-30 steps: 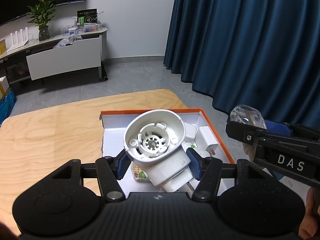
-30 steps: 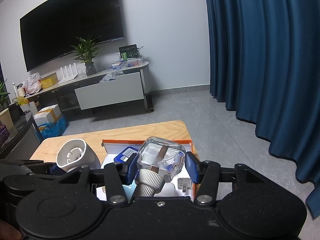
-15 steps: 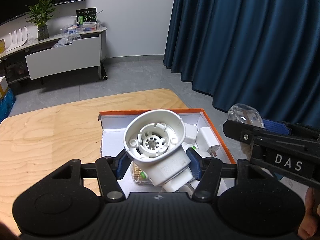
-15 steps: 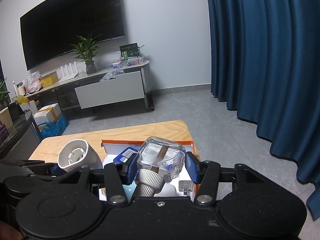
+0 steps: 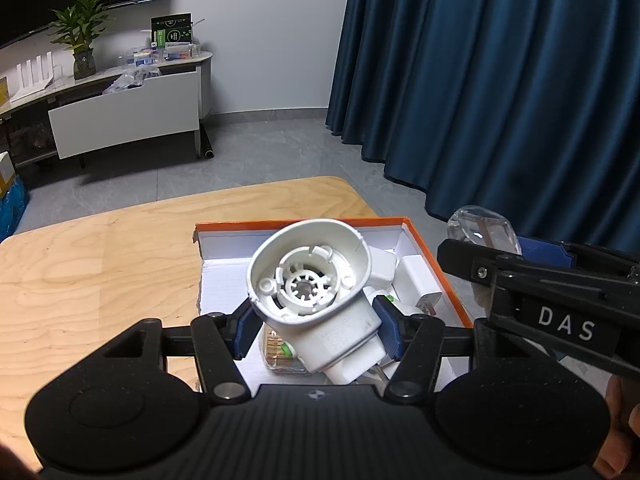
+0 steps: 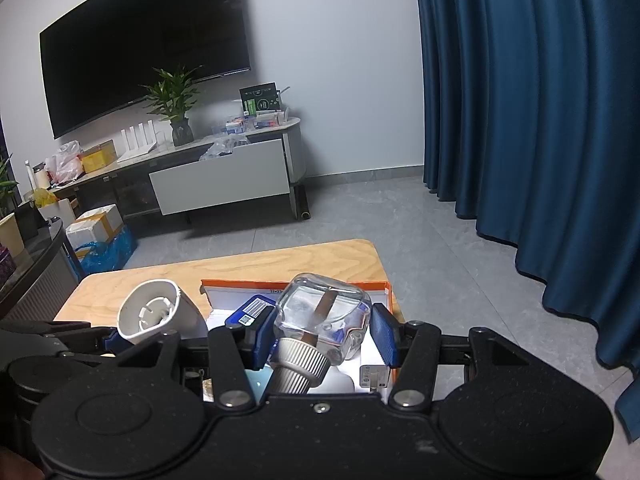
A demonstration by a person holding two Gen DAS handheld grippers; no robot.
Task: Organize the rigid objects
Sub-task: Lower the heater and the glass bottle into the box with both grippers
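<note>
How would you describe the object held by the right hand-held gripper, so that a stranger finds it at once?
Find the wooden table and the orange-edged box on it. Above the box, the right hand-held gripper grips a clear glass bottle. Unlike the opaque white plastic housing beside it, it is transparent, with a ribbed grey cap.

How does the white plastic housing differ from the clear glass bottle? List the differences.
The white plastic housing is opaque; the clear glass bottle is see-through.
The housing's far end is an open cup showing inner ribs; the bottle's near end carries a ribbed grey cap.
The left hand-held gripper holds the housing, the right hand-held gripper the bottle.
Both hang over the orange-edged box.
</note>
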